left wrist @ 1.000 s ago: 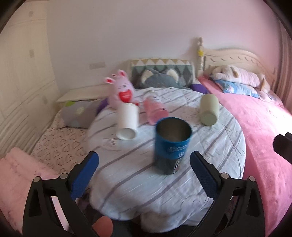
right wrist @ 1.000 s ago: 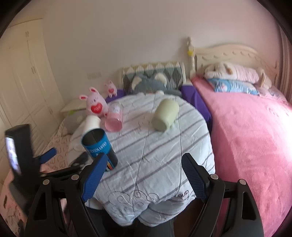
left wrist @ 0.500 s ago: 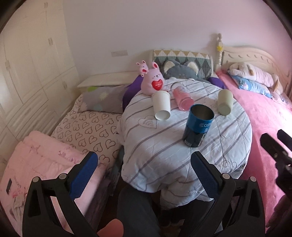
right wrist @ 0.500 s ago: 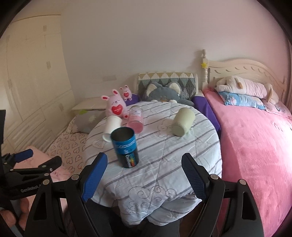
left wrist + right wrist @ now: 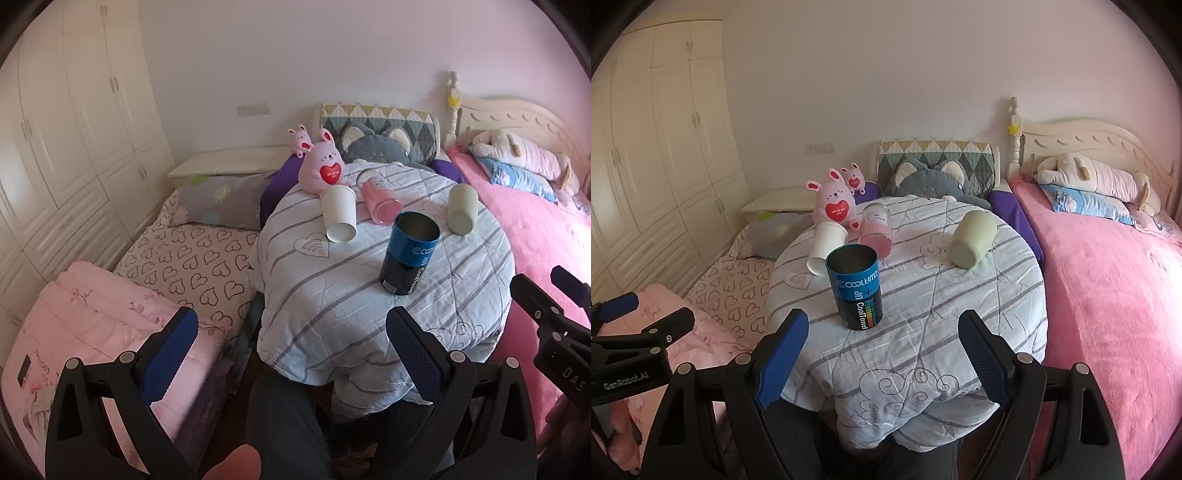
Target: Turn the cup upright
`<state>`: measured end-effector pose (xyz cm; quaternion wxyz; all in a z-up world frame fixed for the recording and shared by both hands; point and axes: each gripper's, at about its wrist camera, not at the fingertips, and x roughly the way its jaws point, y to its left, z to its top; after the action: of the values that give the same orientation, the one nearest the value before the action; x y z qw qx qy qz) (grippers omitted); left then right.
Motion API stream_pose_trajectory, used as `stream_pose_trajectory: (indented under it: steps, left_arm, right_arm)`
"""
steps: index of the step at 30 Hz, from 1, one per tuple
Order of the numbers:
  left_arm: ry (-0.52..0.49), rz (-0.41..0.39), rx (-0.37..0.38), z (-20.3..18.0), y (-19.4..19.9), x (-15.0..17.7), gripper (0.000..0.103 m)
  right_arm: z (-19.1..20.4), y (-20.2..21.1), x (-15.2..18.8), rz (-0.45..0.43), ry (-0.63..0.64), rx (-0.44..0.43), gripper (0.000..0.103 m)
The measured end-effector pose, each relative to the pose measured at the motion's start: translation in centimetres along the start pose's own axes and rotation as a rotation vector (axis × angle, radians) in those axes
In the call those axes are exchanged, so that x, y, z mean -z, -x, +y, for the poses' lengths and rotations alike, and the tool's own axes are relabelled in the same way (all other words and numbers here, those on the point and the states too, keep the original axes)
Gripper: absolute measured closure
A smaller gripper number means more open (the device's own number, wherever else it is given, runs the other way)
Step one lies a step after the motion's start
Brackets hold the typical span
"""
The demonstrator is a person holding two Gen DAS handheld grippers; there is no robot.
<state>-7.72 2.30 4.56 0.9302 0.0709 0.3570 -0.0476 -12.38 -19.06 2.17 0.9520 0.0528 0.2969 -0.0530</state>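
Note:
A blue and black can-shaped cup (image 5: 408,254) (image 5: 857,286) stands upright, mouth up, on the round table (image 5: 461,288) (image 5: 979,314) with a striped cloth. Behind it three cups lie on their sides: a white paper cup (image 5: 339,218) (image 5: 826,243), a pink glass jar (image 5: 380,201) (image 5: 875,229) and a pale green cup (image 5: 461,214) (image 5: 973,239). My left gripper (image 5: 291,354) is open and empty, back from the table's near left edge. My right gripper (image 5: 882,356) is open and empty at the table's front edge.
A pink rabbit plush (image 5: 321,168) (image 5: 834,205) sits at the table's back edge. A pink bed (image 5: 1108,295) lies to the right, a heart-patterned mattress (image 5: 192,258) and pink quilt (image 5: 92,325) to the left. Wardrobes (image 5: 55,129) line the left wall.
Both grippers have pulled back and up from the table; the blue cup stands free and looks smaller. The left gripper has swung left, off the table's edge.

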Motion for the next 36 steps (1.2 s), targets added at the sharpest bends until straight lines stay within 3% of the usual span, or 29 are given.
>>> stream_pose_trajectory:
  steps: [36]
  left_arm:
    - [-0.021,-0.011,-0.026,-0.8,-0.8,-0.8,0.0]
  right_arm:
    - [-0.6,-2.2,0.4,0.046,-0.024,-0.004,0.018]
